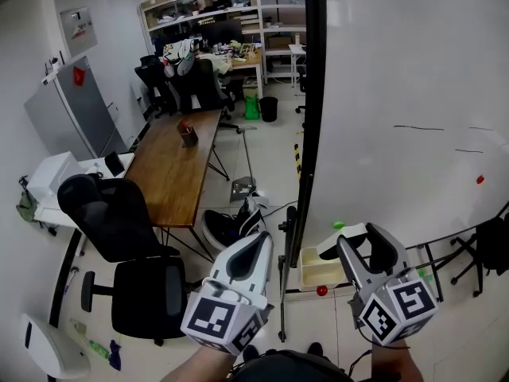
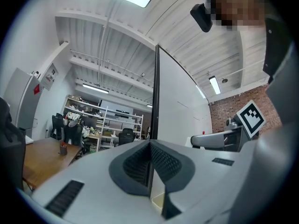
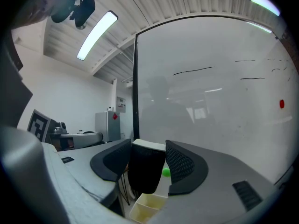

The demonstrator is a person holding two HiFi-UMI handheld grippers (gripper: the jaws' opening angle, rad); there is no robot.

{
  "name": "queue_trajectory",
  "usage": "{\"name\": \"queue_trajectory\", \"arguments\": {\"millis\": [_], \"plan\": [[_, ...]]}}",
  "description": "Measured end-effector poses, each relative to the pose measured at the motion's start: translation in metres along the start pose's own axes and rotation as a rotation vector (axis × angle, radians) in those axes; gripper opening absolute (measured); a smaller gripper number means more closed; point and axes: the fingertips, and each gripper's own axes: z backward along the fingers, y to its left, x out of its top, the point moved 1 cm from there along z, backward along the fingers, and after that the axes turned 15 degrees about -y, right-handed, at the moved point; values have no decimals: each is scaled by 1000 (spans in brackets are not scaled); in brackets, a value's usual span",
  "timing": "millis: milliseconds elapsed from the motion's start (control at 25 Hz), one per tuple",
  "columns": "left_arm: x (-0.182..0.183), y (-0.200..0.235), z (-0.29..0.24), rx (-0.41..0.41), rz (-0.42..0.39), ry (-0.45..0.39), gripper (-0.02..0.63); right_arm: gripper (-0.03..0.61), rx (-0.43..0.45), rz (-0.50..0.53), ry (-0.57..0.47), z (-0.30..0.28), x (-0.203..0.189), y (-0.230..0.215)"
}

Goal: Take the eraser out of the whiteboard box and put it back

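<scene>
Right gripper view: right hand-held gripper (image 3: 148, 147) pinches eraser (image 3: 145, 176) over whiteboard box (image 3: 150, 204); left hand-held gripper (image 2: 150, 146) closed.

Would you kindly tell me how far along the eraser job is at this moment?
Done: the eraser is out of the whiteboard box, with the open box showing below it. In hand: the right claw is shut on the eraser, holding it beside the whiteboard. Left: setting it back into the box and letting go. The left claw is shut and empty.

Office-lab: whiteboard (image 1: 398, 70), wooden desk (image 1: 171, 173), office chairs (image 1: 111, 213), cluttered shelves (image 1: 207, 6).
</scene>
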Motion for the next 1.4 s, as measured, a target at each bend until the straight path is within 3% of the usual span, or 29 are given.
{"name": "queue_trajectory", "arguments": {"millis": [240,720,1200,1400], "plan": [[-38,-4,6,12,28,71,26,268,-15,17,57,9,-34,-3],[-165,4,20,19,70,250,28,268,-94,46,229,26,-157,-35],[-187,-1,21,9,72,306,28,268,-94,80,316,35,-210,-37],[-192,1,19,12,74,311,28,268,-78,153,329,35,-217,-35]]}}
